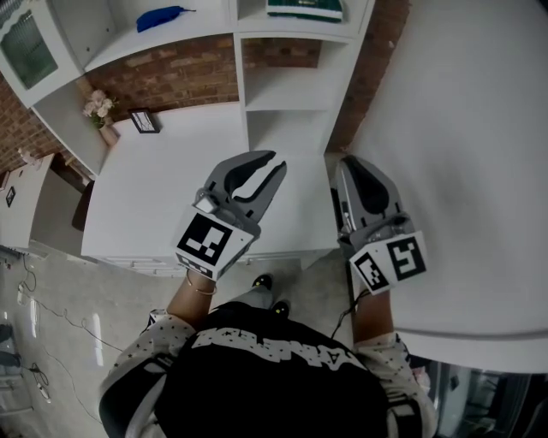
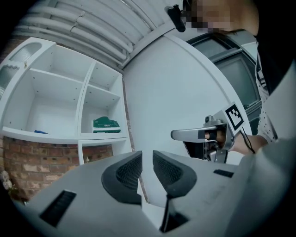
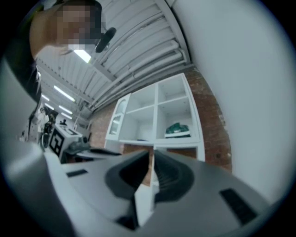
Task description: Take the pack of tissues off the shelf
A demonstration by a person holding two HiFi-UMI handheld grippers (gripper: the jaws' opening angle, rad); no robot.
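Observation:
The pack of tissues (image 1: 304,8) is green and lies flat in the upper right compartment of the white shelf unit (image 1: 240,77). It also shows small in the left gripper view (image 2: 106,124) and the right gripper view (image 3: 178,130). My left gripper (image 1: 267,164) hovers over the white counter, well short of the shelf. Its jaws stand apart with nothing between them (image 2: 147,156). My right gripper (image 1: 347,162) is beside it on the right, jaws shut and empty (image 3: 151,156). Both point toward the shelf unit.
A white counter (image 1: 163,197) runs below the shelf, with a small picture frame (image 1: 144,121) and a pot of flowers (image 1: 101,111) at its back left. A blue object (image 1: 163,17) lies in the left compartment. A large white panel (image 1: 462,171) rises on the right.

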